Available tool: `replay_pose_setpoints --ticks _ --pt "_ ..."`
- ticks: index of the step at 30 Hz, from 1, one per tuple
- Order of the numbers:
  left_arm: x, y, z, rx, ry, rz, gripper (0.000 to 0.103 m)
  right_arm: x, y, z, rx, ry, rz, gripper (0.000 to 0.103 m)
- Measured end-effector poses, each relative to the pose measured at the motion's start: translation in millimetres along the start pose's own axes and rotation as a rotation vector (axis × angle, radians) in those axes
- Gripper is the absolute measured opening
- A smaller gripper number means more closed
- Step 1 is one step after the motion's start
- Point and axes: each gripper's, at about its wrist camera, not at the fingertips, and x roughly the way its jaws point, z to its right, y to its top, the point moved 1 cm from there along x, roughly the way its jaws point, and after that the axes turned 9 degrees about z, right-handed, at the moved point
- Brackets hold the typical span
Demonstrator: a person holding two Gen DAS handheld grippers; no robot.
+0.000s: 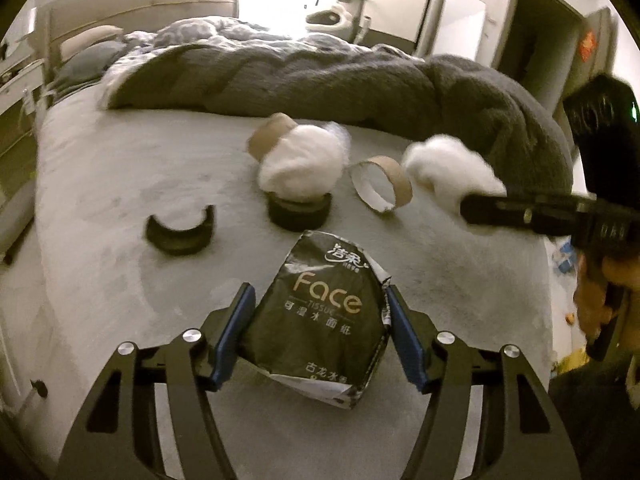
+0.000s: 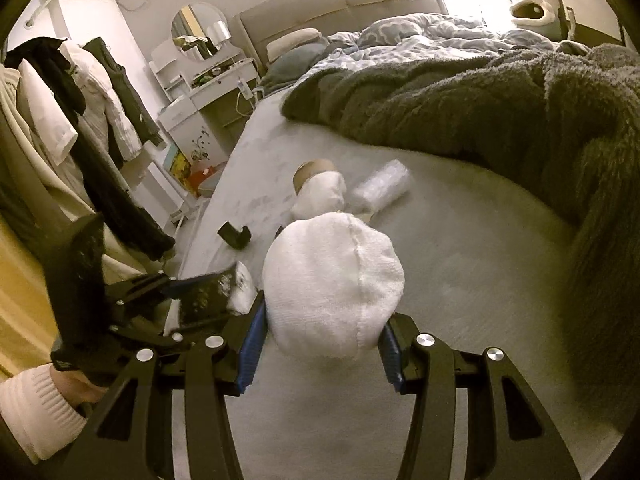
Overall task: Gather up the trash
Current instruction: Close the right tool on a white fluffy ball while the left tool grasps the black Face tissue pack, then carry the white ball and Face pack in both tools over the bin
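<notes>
On a grey-sheeted bed (image 1: 100, 184) in a dim bedroom, a person working two hand-held tools gathers litter. Nearest the left wrist camera, the left claw (image 1: 318, 332) has its blue pads (image 1: 236, 320) pressed against both sides of a dark, torn tissue pack (image 1: 320, 312), which looks raised slightly off the sheet. In the right wrist view, the right claw (image 2: 322, 334) is clamped on a white wad (image 2: 332, 292) resembling a balled sock or cloth, its pads squeezing the soft bulk from either side. Beyond the pack, loose on the sheet, lie a curved black fragment (image 1: 178, 234), a black ring (image 1: 298, 210) with a second white wad (image 1: 302, 164) on top of it, a short cardboard ring (image 1: 380, 186) just beside, and a longer cardboard tube (image 1: 270, 134) behind the wad. Farther back, a shaggy grey blanket (image 1: 320, 84) is heaped across the bed, with a headboard (image 2: 340, 4) beyond. The risks, as a judgement: the crumpled, half-empty pack could buckle or slide out of the pads when lifted, and the springy wad might squirm free; with both claws full, the remaining pieces must wait, and a passing tool could roll the light tubes toward the blanket.
</notes>
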Motion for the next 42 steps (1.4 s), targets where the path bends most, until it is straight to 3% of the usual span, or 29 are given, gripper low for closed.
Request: replay_pose_setpoints --ticks 7,14,22,35,42 --pt "-34 -4 -14 -0.06 0.07 0.041 0.068 2 -23 -16 0.005 -0.061 -0.02 0.051" --pt "-66 -13 -29 -0.038 0.2 0.064 0.068 -10 -36 -43 -0.018 -0.102 0.004 0.051" --pt "-90 -30 -62 -0.142 0.299 0.053 0.068 -11 -53 -77 -0.019 -0.131 0.005 0.051" --pt "-120 -94 -115 -0.241 0.389 -0.025 0.068 15 -66 -139 -0.044 -0.092 -0.014 0.051" --pt "-140 -137 -142 -0.353 0.418 -0.074 0.068 26 -82 -175 -0.07 -0.051 -0.035 0.051"
